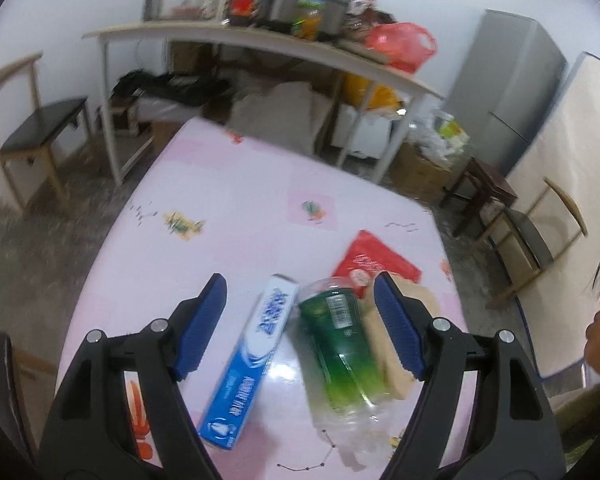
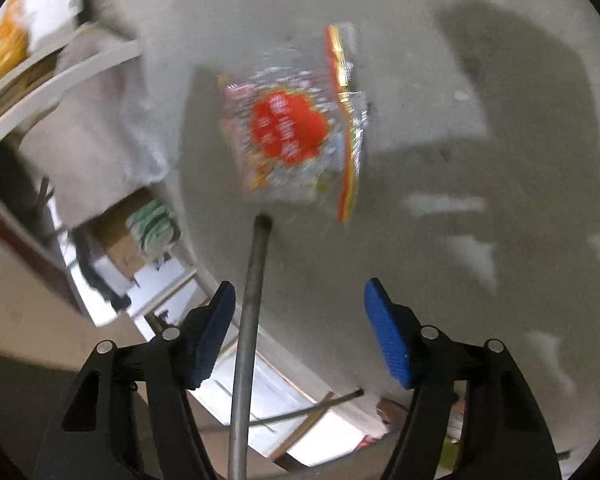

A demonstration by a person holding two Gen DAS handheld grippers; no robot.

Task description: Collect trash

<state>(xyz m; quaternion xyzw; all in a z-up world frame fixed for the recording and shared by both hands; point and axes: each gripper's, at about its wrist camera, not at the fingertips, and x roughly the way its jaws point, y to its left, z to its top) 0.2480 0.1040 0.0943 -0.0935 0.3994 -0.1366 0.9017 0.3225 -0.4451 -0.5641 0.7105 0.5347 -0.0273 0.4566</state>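
Now mid-collection: left gripper [image 1: 300, 320] poised with jaws apart over the bench [image 1: 228, 184], toothpaste box [image 1: 248, 360] and green bottle [image 1: 340, 348] lying between them, ungripped. Right gripper [image 2: 300, 328] spread and empty, aimed at a blurred snack wrapper [image 2: 296, 132] on the floor. Next, probably: lower, straddle the bottle, clamp.

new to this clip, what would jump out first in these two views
In the left wrist view, a green-tinted clear plastic bottle lies on the pink tablecloth beside a blue toothpaste box, both between the open left gripper. In the right wrist view, a blurred clear snack wrapper with a red patch shows against the grey floor, ahead of the empty, open right gripper.
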